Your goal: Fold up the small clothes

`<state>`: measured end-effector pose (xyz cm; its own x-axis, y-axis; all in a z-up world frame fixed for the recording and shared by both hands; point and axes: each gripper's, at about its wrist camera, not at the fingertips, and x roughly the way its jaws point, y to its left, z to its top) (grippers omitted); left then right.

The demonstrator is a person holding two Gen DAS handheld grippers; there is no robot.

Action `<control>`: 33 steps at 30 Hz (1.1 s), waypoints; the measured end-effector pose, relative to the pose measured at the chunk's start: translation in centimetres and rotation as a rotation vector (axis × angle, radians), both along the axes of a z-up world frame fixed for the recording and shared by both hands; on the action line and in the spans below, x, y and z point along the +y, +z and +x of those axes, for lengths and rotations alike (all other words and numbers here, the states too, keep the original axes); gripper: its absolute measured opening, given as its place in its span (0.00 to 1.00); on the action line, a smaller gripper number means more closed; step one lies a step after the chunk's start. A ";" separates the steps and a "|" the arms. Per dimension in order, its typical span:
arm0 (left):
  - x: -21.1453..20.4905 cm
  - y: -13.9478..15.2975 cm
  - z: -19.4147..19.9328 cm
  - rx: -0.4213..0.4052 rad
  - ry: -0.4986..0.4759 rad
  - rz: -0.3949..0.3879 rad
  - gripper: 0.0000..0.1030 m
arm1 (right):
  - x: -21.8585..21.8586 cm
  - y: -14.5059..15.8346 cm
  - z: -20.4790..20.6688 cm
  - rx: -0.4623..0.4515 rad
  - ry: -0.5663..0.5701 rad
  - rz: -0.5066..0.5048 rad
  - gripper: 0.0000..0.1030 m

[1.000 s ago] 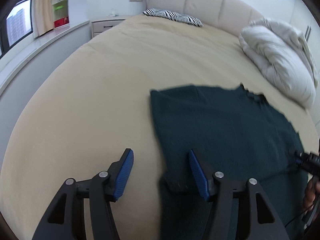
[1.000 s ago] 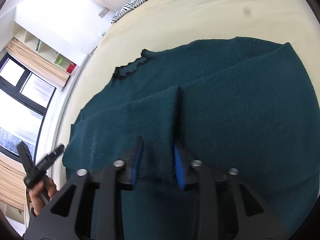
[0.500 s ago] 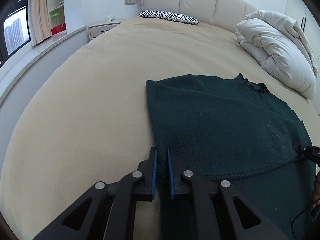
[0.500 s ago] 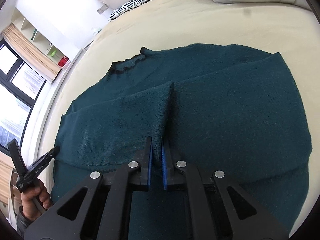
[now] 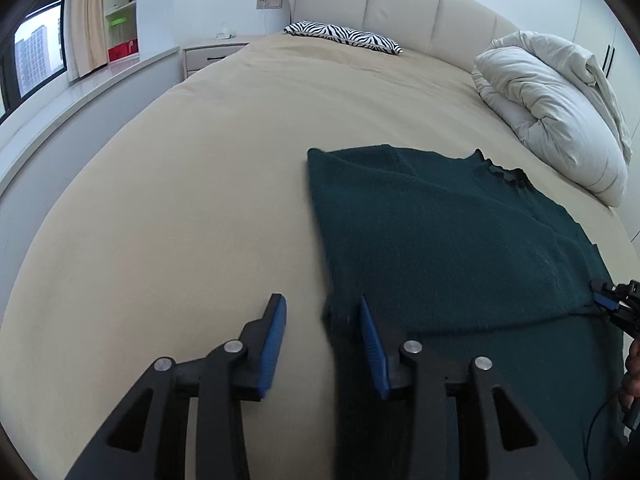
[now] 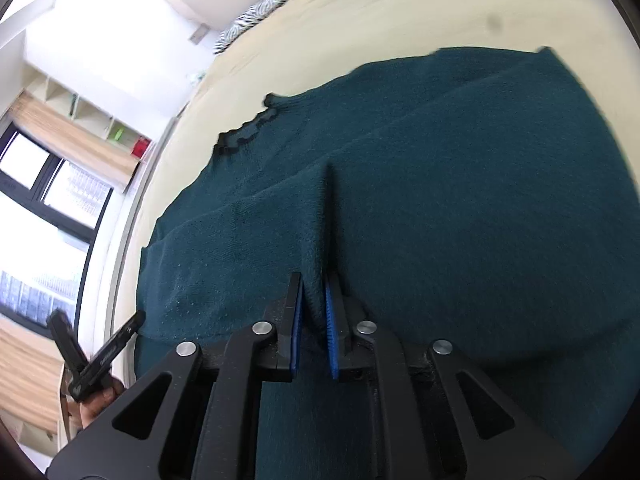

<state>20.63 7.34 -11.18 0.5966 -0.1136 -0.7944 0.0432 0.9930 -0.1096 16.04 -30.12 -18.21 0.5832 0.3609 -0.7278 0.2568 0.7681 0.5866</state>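
The left gripper (image 5: pixel 322 334) points down at the near edge of the bed (image 5: pixel 192 208), its jaws having just been opening; they stand apart now. Its blue pads (image 5: pixel 370 340) straddle the near left corner of the dark green sweater (image 5: pixel 432 240): the right pad sits over the knit, the left pad over bare beige cover, and neither presses the cloth. The corner lies loose between them, a little blurred.

The right gripper (image 6: pixel 312 316) is narrower. Its jaws have also just been opening, yet a raised ridge of the sweater (image 6: pixel 440 200) stands pinched up between the two pads and runs away from them as a crease. The gap is slim, and whether the pads grip the fold or only flank it cannot be told. In the left wrist view this gripper shows at the far right edge, on the sweater's fold line, with a hand (image 5: pixel 632 368) behind it.

Beyond both grippers the sweater lies spread on the bed, partly folded over itself, its frilled neckline (image 6: pixel 244 130) at the far side. Further off to the right of the left gripper sits a bundled white duvet (image 5: pixel 552 108). At the head of the bed lies a zebra-striped pillow (image 5: pixel 344 36) against the padded headboard (image 5: pixel 400 4).
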 end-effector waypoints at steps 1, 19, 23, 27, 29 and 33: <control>0.2 0.4 -1.1 0.004 0.001 -0.001 0.41 | -0.6 0.6 -0.9 -0.002 -0.039 -0.021 0.23; 6.2 -0.2 -22.4 0.189 -0.061 -0.364 0.57 | -3.4 4.9 -28.2 -0.057 -0.101 0.040 0.48; 6.2 -0.7 -23.2 0.249 -0.098 -0.431 0.57 | -3.8 4.5 -31.3 -0.028 -0.114 0.071 0.48; 5.8 -1.1 -23.8 0.296 -0.131 -0.488 0.57 | -4.4 4.5 -33.4 -0.007 -0.121 0.082 0.48; 5.8 -1.3 -24.0 0.304 -0.143 -0.500 0.56 | -4.6 4.6 -34.1 0.006 -0.117 0.086 0.48; 6.4 -1.4 -24.1 0.309 -0.123 -0.531 0.49 | -5.1 4.5 -34.6 0.041 -0.108 0.089 0.48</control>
<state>-3.46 13.70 -12.58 0.3054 -0.5936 -0.7446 0.0411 0.7894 -0.6125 -18.60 -35.25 -13.70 0.5927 0.3621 -0.7194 0.3599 0.6800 0.6388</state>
